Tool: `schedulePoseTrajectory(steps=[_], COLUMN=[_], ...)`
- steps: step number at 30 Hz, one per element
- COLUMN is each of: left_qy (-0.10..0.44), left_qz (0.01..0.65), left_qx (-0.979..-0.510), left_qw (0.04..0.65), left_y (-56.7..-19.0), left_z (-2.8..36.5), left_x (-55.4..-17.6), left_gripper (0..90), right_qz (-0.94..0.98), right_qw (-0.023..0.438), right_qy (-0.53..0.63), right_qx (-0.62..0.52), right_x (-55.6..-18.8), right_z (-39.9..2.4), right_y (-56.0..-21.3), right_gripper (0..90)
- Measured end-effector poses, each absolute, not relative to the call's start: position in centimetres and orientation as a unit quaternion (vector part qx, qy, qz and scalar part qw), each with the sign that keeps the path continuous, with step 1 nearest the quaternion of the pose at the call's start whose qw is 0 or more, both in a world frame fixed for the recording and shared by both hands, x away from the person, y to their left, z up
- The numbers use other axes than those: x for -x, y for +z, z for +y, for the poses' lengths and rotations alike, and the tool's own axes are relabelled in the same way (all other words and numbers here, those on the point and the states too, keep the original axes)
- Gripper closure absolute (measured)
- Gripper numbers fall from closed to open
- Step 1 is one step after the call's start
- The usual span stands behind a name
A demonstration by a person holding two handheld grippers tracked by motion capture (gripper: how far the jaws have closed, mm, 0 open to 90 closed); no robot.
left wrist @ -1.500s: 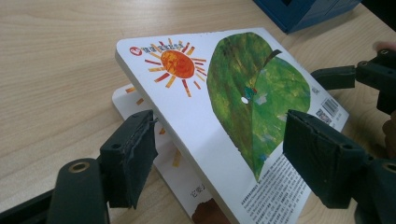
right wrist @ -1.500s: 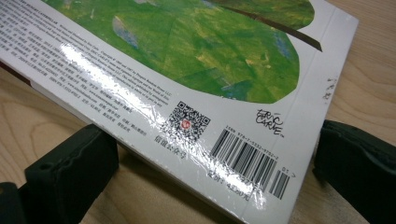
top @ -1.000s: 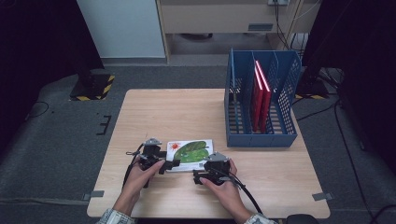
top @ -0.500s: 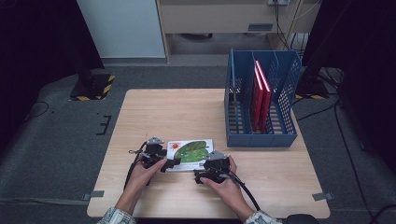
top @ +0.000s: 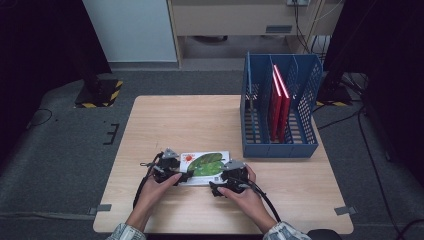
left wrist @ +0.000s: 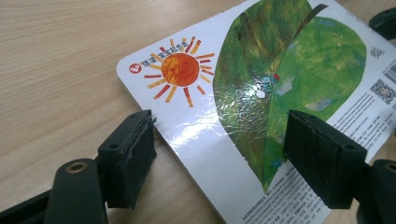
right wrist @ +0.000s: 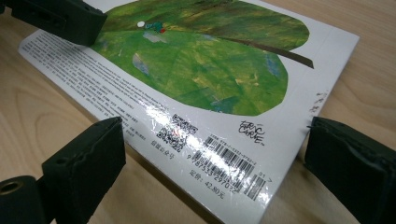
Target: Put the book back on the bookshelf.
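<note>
Each hand carried a black two-jaw tool. The left tool [top: 181, 176] bore a small grey three-cornered plate on top, as did the right tool [top: 220, 186], and a black cable trailed back from each beside the forearms. Up close, the left tool's [left wrist: 219, 163] jaws ended in thick, matte black rectangular pads with small screw holes, and a brass-coloured bushing sat in one arm; the right tool's [right wrist: 210, 163] pads looked alike, slightly scuffed. Light patterned sleeves covered the wrists

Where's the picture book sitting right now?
In the high view, the picture book lies flat near the table's front edge, between both grippers, left of the blue rack.
</note>
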State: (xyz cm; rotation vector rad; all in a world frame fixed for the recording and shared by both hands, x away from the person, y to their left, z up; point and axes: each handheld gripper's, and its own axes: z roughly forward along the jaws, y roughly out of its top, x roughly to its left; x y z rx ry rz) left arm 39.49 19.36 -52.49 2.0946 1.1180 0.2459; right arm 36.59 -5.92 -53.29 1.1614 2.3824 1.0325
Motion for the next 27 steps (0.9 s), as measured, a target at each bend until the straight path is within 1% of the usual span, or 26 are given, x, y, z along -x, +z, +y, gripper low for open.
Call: schedulePoseTrajectory(steps=[8,12,14,15,17,19,21,24,26,27], left_qy=[0.094,0.093,0.088,0.093,0.108,0.097,0.093,0.083,0.071,0.059], left_qz=[0.421,0.398,0.395,0.395,0.39,0.399,0.404,0.399,0.398,0.401], left_qx=[-0.829,-0.843,-0.842,-0.841,-0.839,-0.83,-0.824,-0.831,-0.835,-0.836], left_qw=[0.358,0.35,0.357,0.358,0.363,0.377,0.386,0.378,0.372,0.37], left_y=[-52.2,-51.9,-51.8,-51.6,-51.2,-50.9,-50.7,-51.0,-51.4,-51.6], left_z=[18.1,18.0,18.2,18.4,18.9,19.4,19.9,20.5,20.7,20.8], left_x=[-36.7,-36.4,-36.9,-37.2,-38.2,-39.2,-40.1,-41.2,-41.8,-42.1], left_gripper=[24.9,25.0,22.6,19.2,15.8,12.3,10.6,7.9,7.9,9.4], right_qz=[0.834,0.836,0.838,0.839,0.843,0.845,0.845,0.844,0.843,0.843], right_qw=[0.145,0.15,0.153,0.152,0.142,0.149,0.149,0.151,0.153,0.153], right_qy=[0.355,0.358,0.356,0.354,0.344,0.341,0.34,0.343,0.348,0.348], right_qx=[-0.396,-0.388,-0.385,-0.384,-0.389,-0.383,-0.384,-0.383,-0.381,-0.382], right_x=[-34.0,-33.4,-33.4,-33.4,-33.5,-33.4,-33.4,-33.4,-33.4,-33.3], right_z=[-7.4,-7.7,-7.6,-7.6,-7.6,-7.6,-7.5,-7.6,-7.7,-7.7], right_y=[-53.2,-53.3,-53.4,-53.4,-53.6,-53.7,-53.7,-53.8,-53.9,-53.8], right_gripper=[6.3,5.9,5.6,4.9,2.5,1.8,1.1,0.6,0.7,0.9])
